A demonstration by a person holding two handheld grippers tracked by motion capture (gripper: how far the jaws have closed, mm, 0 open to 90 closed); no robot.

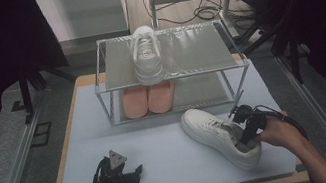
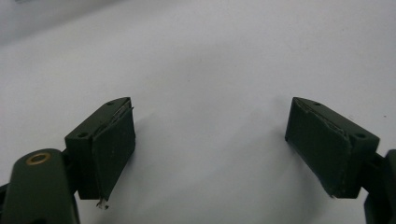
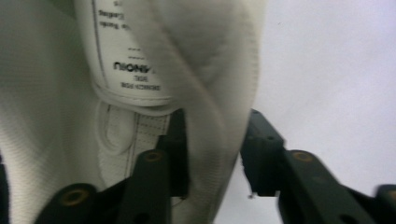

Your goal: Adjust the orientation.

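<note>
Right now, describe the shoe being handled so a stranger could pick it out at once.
Start at the two-shelf metal rack at the back of the pale mat. In front of it, toward the right, a white sneaker lies alone on the mat. Unlike its twin on the top shelf and the pink pair below, its heel wall sits between the right tool's jaws.

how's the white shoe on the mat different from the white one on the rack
The shoe on the mat lies angled, toe toward the rack, its heel collar between the right gripper's jaws. The shoe on the rack sits untouched on the top shelf, pointing straight. Both are white lace-up sneakers.
</note>
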